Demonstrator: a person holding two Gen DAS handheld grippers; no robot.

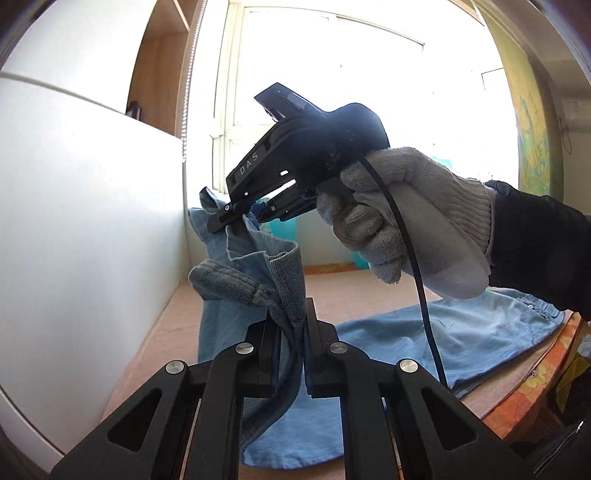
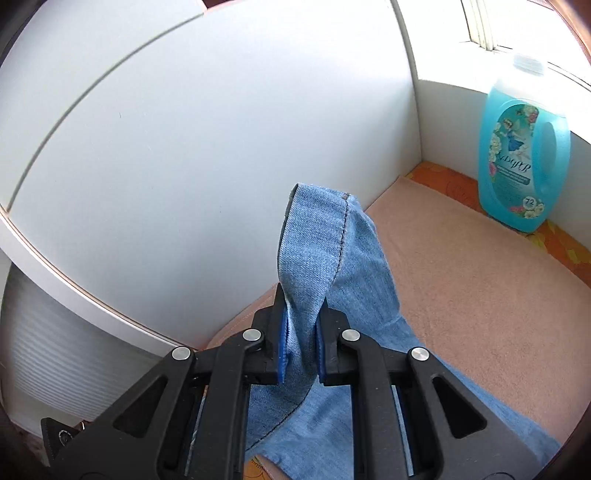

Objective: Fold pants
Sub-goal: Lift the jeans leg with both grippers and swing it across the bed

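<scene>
Both hand-held grippers pinch the pants' (image 1: 388,343) hem: left hand-held gripper (image 1: 291,325) and right hand-held gripper (image 2: 301,332) clamped on denim. Soft, limp cloth trails onto the desk (image 2: 480,295); hemmed edges look the firmest hold.

Left hand-held gripper (image 1: 293,332) sits low and near in its own view, a fold of the pants (image 1: 424,332) pinched between its jaws. Ahead and above it, the right hand-held gripper (image 1: 240,218) clamps a second hem, a gloved hand (image 1: 406,221) behind it reaching in from the right. Between the two, the cloth hangs; the rest lies spread on the worktop (image 1: 362,288) to the right. A wall panel (image 1: 92,221) stands along the worktop's left edge. In the right wrist view, a bottle (image 2: 521,158) stands upright at the far right corner, under the window (image 2: 487,33).
</scene>
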